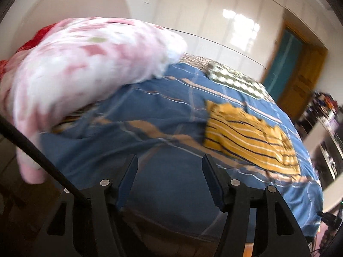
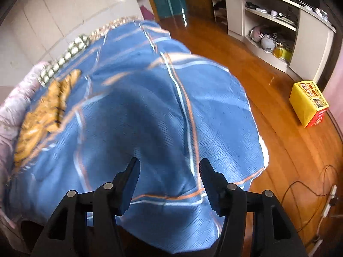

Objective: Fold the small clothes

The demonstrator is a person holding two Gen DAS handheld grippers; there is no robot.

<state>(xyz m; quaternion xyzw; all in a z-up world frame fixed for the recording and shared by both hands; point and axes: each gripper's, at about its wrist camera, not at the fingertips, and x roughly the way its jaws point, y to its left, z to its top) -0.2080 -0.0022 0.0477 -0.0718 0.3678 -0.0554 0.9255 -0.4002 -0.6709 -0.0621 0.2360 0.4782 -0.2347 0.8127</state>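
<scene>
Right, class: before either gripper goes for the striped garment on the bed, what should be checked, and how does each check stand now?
1. Left gripper open, holding nothing: ok.
2. Right gripper open, holding nothing: ok.
3. Yellow striped garment in view on the blue bedspread: ok.
4. Garment lying flat: not ok, it looks rumpled.
5. Pink blanket apart from the garment: ok.
6. Sharp view of garment edges: not ok, both views are blurred.

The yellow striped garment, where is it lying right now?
The yellow striped garment lies spread on the blue bedspread, right of centre in the left wrist view, just below a checkered pillow; neither gripper touches it.
</scene>
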